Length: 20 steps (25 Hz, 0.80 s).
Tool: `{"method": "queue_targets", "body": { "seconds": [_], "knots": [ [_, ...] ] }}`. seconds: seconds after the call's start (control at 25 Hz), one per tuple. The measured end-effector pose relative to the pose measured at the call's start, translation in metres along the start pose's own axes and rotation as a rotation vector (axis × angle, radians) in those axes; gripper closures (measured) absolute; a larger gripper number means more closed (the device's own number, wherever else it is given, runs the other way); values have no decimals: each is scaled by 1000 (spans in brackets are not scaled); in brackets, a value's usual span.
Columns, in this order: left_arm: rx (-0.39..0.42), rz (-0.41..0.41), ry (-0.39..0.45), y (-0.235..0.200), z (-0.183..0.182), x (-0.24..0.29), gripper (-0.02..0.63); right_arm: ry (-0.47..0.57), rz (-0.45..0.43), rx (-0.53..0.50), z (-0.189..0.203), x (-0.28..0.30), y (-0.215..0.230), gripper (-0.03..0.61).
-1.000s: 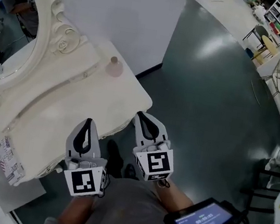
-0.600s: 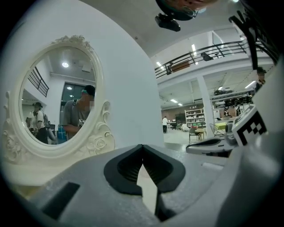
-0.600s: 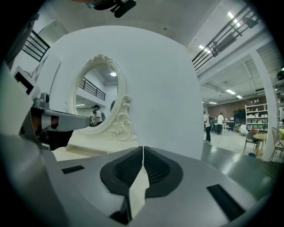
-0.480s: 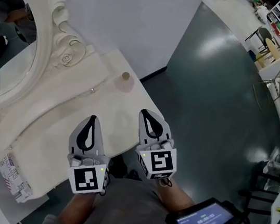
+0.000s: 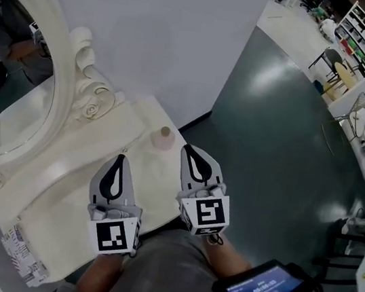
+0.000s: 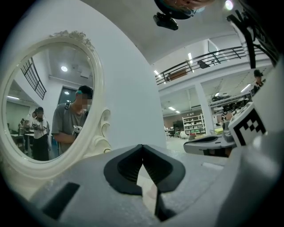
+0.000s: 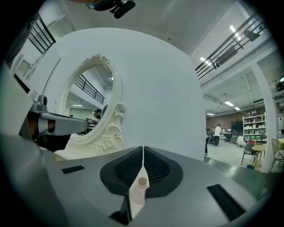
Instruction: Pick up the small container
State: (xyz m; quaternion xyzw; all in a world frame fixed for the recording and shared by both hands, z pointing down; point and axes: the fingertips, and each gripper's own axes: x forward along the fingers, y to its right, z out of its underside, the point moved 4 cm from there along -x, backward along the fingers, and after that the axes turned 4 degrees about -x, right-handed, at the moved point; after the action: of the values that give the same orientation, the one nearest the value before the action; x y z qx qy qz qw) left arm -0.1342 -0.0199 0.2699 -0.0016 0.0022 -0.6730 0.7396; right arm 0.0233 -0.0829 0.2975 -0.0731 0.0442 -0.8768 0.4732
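The small container (image 5: 163,137), a pale pinkish bottle w/ a tan cap, is seen upright on the cream tabletop (image 5: 61,177), near its far right corner & close to the white wall (image 5: 166,29). It is touched by neither gripper. The L gripper (image 5: 120,158) & R gripper (image 5: 186,148) are held side by side at the tabletop's near side, both pointed level toward the wall. The container is found just ahead, between their lines & nearer the R tip. In the left gripper view the jaws are pressed together at the tips w/ nothing pinched. The same is shown in the right gripper view, where the container is glimpsed beyond, through the slit under the tips. An oval mirror (image 5: 5,93) in a carved frame is stood at the tabletop's left, w/ a person reflected in it. A dark floor (image 5: 272,142) is seen at right.
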Motion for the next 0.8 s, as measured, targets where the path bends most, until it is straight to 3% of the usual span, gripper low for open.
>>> {"method": "queue_targets", "body": {
  "seconds": [0.36,0.8],
  "knots": [
    [-2,-23,-46,-4,13,29,600,-25,-14,26,15,35,20,563],
    [-44,-34,-146,1,47,69,600,-101,-177,34,56,80,14,550]
  ]
}}
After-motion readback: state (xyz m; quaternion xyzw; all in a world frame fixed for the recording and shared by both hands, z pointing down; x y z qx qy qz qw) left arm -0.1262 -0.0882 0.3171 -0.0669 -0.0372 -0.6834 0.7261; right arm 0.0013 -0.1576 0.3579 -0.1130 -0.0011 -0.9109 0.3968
